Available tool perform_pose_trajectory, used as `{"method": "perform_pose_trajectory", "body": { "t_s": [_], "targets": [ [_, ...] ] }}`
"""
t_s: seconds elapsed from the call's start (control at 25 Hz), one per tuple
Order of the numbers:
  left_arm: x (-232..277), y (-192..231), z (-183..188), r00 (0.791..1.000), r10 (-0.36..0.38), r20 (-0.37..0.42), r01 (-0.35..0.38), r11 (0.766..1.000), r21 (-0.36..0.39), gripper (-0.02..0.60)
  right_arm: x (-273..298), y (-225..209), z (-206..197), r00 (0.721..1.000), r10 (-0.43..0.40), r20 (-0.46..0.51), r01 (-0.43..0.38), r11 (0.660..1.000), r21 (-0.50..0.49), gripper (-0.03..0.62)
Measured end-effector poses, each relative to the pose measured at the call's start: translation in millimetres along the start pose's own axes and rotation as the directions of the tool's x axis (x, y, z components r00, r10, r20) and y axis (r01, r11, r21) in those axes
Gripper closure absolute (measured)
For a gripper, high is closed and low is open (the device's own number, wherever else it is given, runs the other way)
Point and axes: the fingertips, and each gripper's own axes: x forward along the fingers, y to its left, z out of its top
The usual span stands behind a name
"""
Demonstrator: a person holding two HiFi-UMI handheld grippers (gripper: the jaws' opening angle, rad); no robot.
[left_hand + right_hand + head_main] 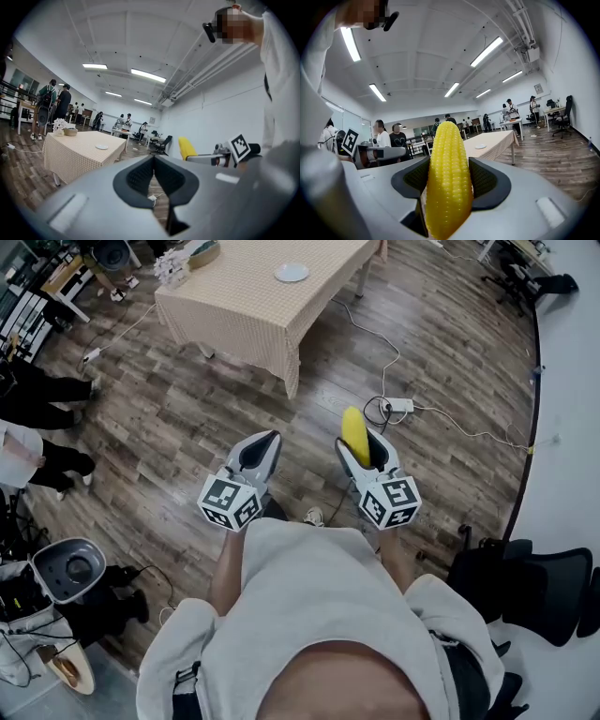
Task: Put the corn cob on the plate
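Observation:
A yellow corn cob stands upright between the pads of my right gripper, which is shut on it above the wooden floor. In the right gripper view the corn cob fills the gap of that gripper. A small white plate lies on a table with a checked cloth, far ahead of both grippers. The plate also shows in the left gripper view and the right gripper view. My left gripper is beside the right one, its tips meeting with nothing held.
A basket and white flowers stand at the table's far left corner. A power strip with cables lies on the floor ahead of the right gripper. Black office chairs are at the right. People stand at the left edge.

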Motion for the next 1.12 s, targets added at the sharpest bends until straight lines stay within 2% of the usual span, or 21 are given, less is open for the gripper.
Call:
{"method": "perform_pose_trajectory", "body": {
  "t_s": [0.68,1.12],
  "targets": [
    [48.3,11.5,2.7,1.000,-0.002,0.008,0.002,1.000,0.007,0.574,27.4,-36.7,10.6,0.999,0.034,0.016,-0.034,0.999,-0.002,0.339],
    [106.7,70.9,11.8,1.000,-0.027,0.014,0.028,0.999,-0.021,0.574,97.5,-67.6,23.9,1.000,0.023,-0.014,-0.024,1.000,-0.020,0.339]
  ]
}}
